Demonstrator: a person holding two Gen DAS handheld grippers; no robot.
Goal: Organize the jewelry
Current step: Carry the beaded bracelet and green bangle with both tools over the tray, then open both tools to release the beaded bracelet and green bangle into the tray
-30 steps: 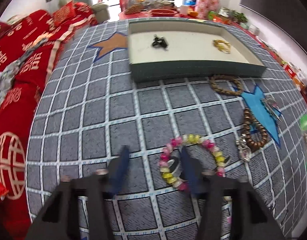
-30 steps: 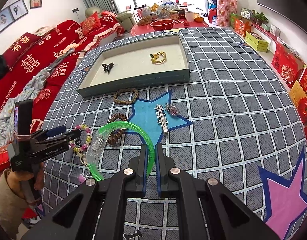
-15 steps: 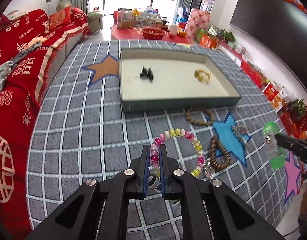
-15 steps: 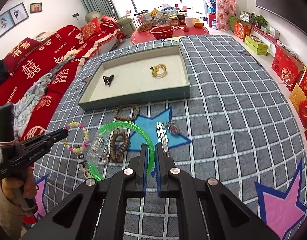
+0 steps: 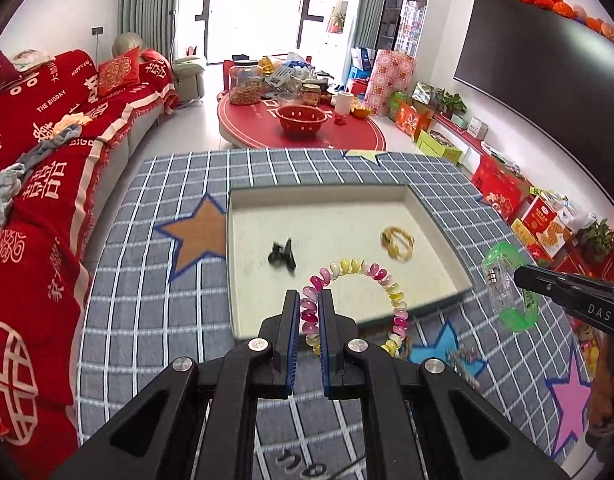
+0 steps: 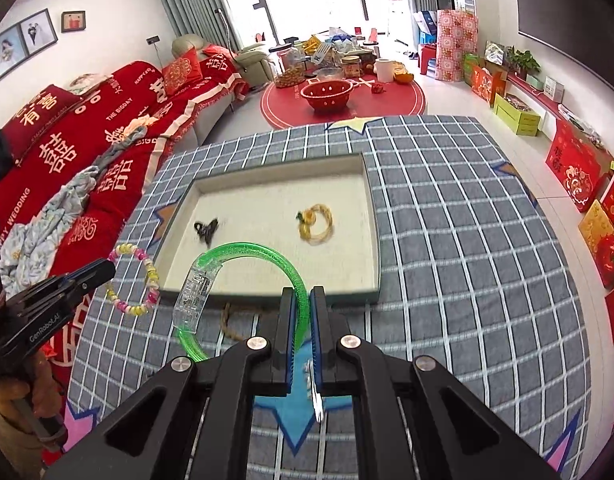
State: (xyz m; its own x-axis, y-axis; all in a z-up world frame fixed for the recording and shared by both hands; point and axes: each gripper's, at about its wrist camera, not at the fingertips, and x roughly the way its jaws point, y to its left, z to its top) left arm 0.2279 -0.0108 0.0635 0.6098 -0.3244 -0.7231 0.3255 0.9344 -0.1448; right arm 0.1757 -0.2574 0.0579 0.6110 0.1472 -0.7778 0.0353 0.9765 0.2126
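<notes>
Above the tray, left tongs clamp a bead bracelet; right tongs clamp a green bangle. Either hanging loop could snag the rim.

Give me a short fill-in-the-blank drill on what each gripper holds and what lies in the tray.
1. The left gripper is shut on a pastel ____ bracelet.
2. The right gripper is shut on a translucent ____ bangle.
3. The tray holds a black clip and a ____ bracelet.

Missing words: beaded; green; yellow
</notes>
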